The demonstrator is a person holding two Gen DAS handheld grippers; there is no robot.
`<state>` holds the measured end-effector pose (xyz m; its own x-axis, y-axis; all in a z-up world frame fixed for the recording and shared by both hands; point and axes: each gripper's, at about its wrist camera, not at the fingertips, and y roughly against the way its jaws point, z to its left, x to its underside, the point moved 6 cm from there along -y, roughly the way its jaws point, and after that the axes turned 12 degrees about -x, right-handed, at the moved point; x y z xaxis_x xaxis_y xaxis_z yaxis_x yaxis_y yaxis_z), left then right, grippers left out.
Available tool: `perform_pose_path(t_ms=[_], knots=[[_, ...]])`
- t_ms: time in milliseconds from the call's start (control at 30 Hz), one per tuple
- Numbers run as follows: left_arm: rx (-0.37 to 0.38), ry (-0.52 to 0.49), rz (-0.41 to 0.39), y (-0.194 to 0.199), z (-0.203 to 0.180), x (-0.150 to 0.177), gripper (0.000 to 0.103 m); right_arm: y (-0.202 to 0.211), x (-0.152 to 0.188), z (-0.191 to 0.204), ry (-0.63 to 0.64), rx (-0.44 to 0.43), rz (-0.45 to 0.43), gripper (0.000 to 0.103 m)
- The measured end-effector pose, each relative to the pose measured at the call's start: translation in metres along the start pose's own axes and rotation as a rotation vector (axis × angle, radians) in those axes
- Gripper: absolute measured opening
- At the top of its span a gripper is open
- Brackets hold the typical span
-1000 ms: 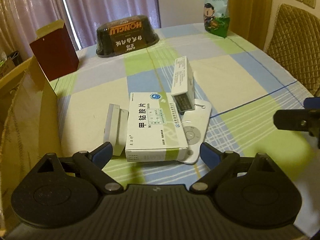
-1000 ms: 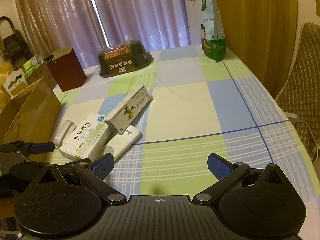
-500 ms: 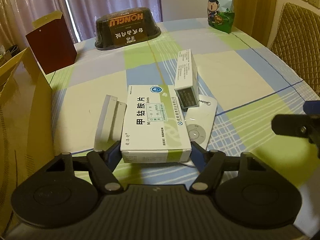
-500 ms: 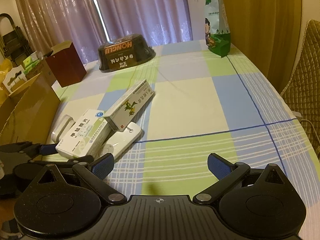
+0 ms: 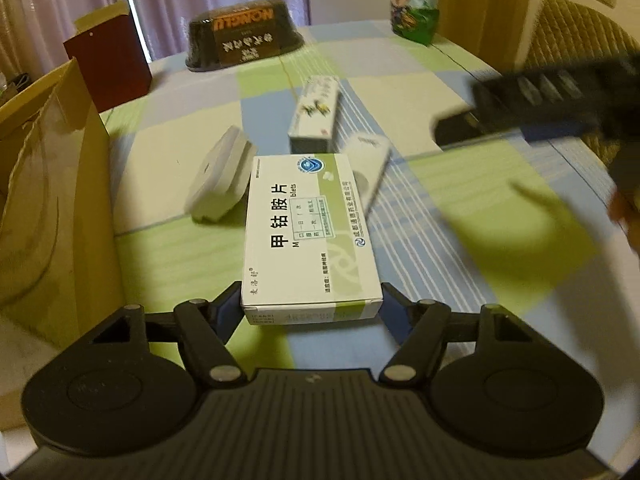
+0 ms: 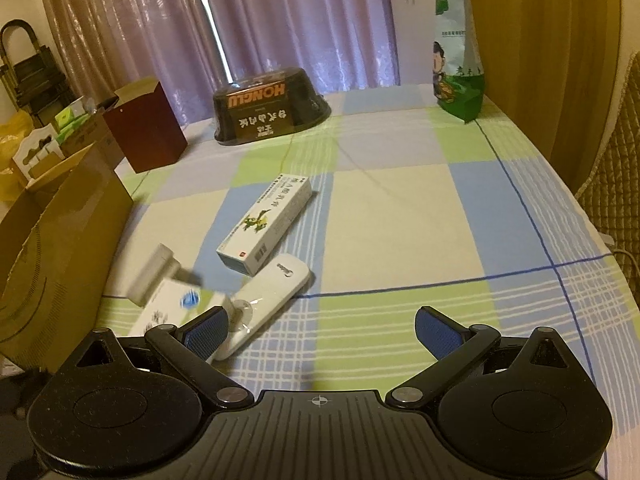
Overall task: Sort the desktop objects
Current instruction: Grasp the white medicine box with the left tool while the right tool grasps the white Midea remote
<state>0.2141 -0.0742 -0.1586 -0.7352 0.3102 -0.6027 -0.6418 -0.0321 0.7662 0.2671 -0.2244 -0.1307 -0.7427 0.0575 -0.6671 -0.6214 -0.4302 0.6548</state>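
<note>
Checked cloth covered the table [image 6: 400,216], and a cardboard carton [image 5: 52,200] stood at its left edge. Just right of that carton, lifted off the cloth, the white medicine box [image 5: 308,236] sat clamped across its near end in the left gripper [image 5: 311,310]. It looked light and crushable, best gripped on its side walls. Further from the carton, the right gripper [image 6: 320,326] hovered with jaws wide, empty.

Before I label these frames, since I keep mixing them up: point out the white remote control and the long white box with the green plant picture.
White remote control [image 6: 267,303], right wrist view, middle of its body.
Long white box with green plant picture [image 6: 267,218], right wrist view, top face.
</note>
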Motion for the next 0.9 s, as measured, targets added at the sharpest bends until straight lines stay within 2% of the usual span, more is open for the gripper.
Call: perform_pose_path(t_ms=[433, 667, 767, 867, 900], knots=[[0.013, 0.006, 0.064, 0.035, 0.003, 0.046, 0.067, -0.038, -0.004, 0.010, -0.033, -0.039, 0.044, 0.102], [-0.010, -0.001, 0.095, 0.047, 0.006, 0.073, 0.067, -0.070, 0.002, 0.030, -0.041, -0.070, 0.123, 0.102], [-0.010, 0.027, 0.124, 0.046, 0.010, 0.084, 0.068, -0.085, 0.003, 0.040, -0.015, -0.050, 0.151, 0.102], [-0.011, 0.034, 0.125, 0.047, 0.012, 0.088, 0.068, -0.100, 0.006, 0.048, 0.009, -0.023, 0.189, 0.083], [-0.013, 0.035, 0.124, 0.048, 0.013, 0.089, 0.068, -0.104, 0.007, 0.050, 0.011, -0.015, 0.199, 0.083]])
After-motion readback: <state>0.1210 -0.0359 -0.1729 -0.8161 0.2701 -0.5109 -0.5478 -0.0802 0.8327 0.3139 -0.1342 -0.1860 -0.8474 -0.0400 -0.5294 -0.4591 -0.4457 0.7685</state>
